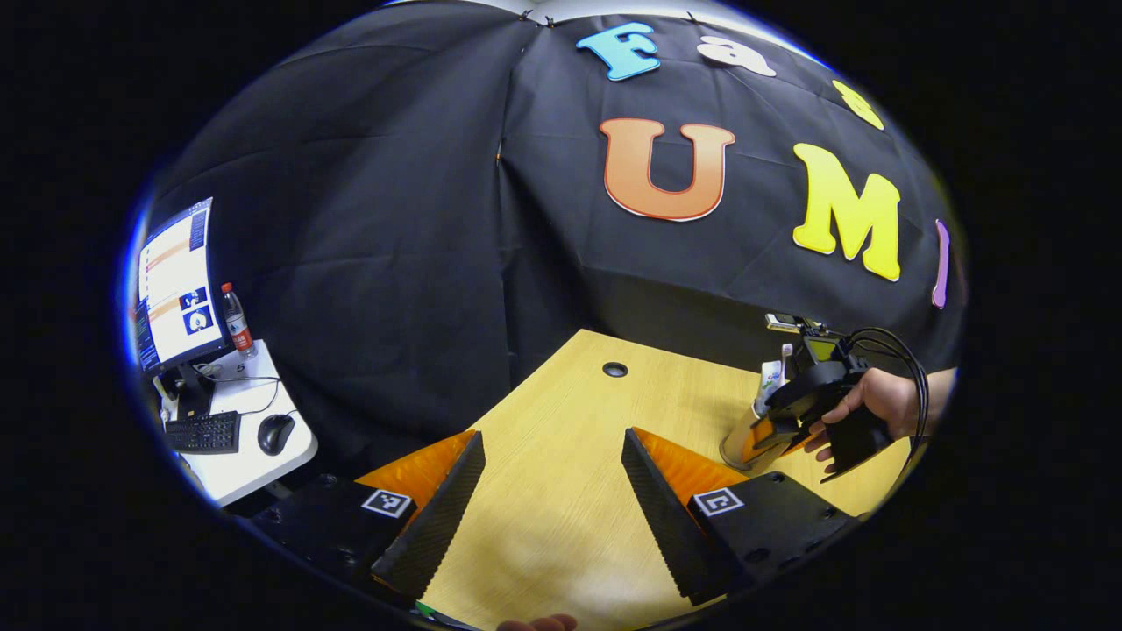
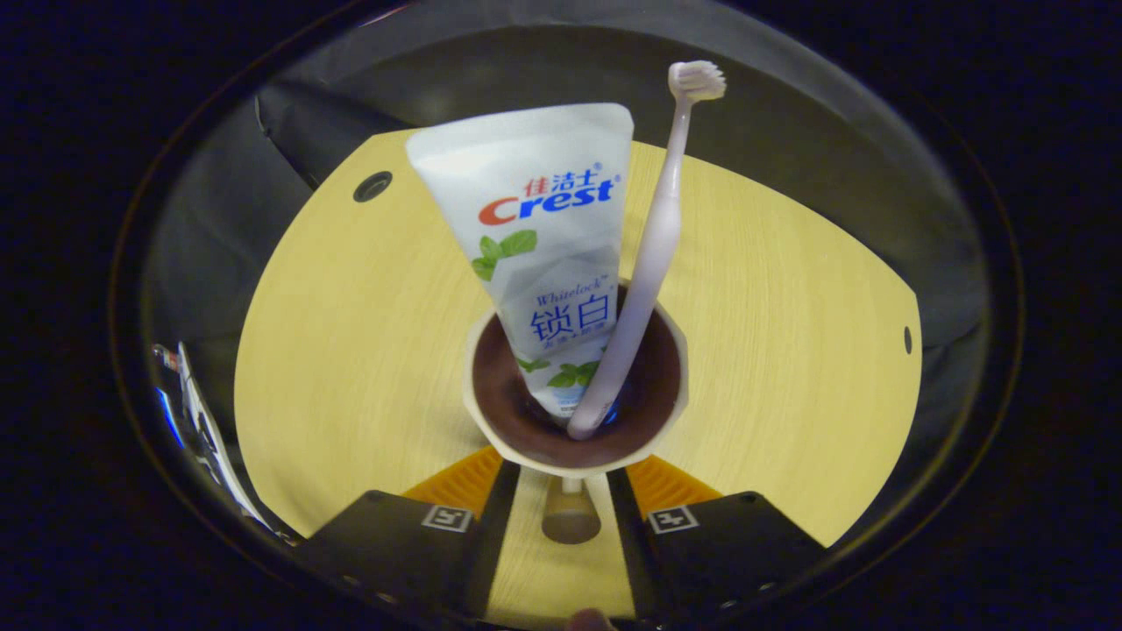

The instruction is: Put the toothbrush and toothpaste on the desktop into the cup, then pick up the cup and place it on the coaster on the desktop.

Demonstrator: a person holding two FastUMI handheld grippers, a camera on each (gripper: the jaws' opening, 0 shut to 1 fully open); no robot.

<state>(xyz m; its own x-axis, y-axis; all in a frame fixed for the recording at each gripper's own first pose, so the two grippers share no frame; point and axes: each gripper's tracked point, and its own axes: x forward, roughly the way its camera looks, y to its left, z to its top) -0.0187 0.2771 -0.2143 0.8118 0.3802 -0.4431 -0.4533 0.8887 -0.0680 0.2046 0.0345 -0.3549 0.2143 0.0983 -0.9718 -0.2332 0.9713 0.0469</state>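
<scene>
My right gripper [image 2: 565, 499] pinches the cup [image 2: 578, 394] by its handle, both fingers pressed on it. The toothpaste [image 2: 539, 237] and toothbrush [image 2: 653, 237] stand inside the cup, leaning toward the tabletop's [image 2: 351, 350] far edge. My left gripper [image 1: 552, 499] is spread wide over bare wood near the front edge. Beyond the tabletop's left edge I see a side table [image 1: 245, 456] with a monitor [image 1: 175, 285], keyboard [image 1: 203, 432], mouse [image 1: 275, 433] and bottle [image 1: 234, 320].
</scene>
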